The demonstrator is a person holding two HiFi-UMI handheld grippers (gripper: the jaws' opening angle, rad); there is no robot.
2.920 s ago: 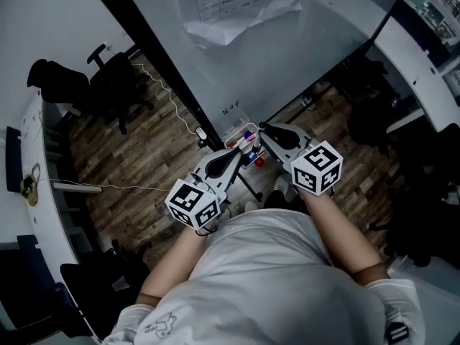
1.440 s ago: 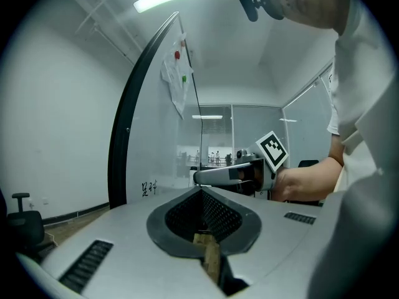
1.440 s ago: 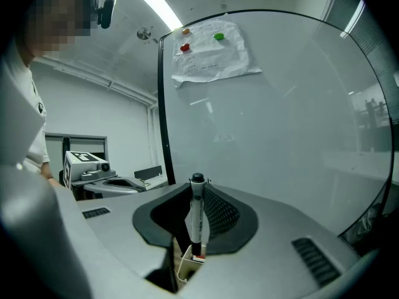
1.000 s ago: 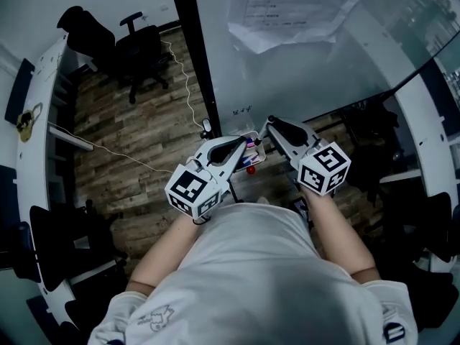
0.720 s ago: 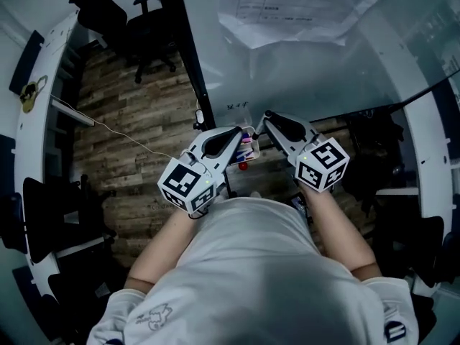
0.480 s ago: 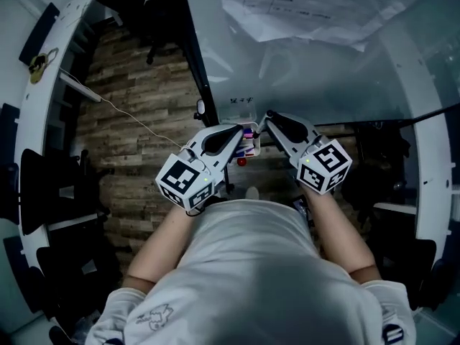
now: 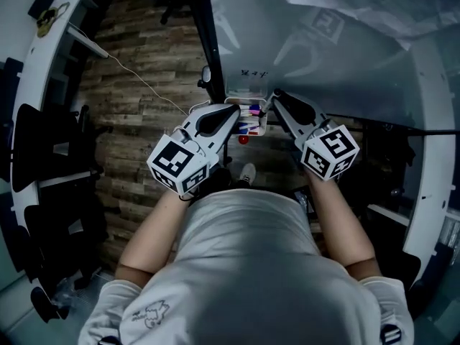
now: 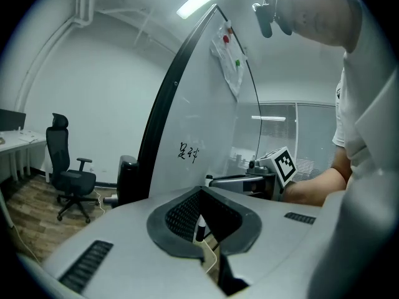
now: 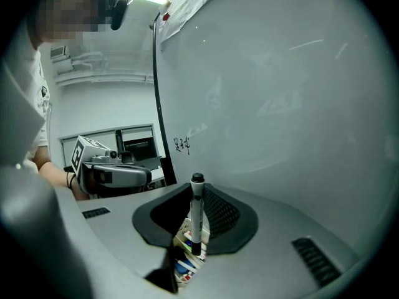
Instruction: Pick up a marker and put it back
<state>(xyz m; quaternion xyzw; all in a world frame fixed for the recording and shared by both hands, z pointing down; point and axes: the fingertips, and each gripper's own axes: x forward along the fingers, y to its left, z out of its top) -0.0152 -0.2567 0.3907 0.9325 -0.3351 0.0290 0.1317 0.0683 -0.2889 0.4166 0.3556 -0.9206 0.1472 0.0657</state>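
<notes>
— Trouble ahead?
— Dropped upright, could topple off the tray (image 7: 265, 118) and roll to the floor (image 7: 144, 70); could also jostle stored pens (image 7: 248, 113) going in. Held now: one marker (image 9: 197, 220), vertical, clamped between right gripper (image 9: 195, 195) fingers (image 9: 219, 215) just above the tray.
— Tally?
— Two grippers; left gripper (image 8: 201, 199) fingers slightly parted, empty, at the tray's edge. One tray, one held marker, maybe four stored pens, too small to count surely.

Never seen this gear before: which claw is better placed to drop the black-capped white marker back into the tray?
Probably the right claw: it grips the black-capped white marker upright, above the white tray of coloured markers. The left claw hangs beside the tray.
</notes>
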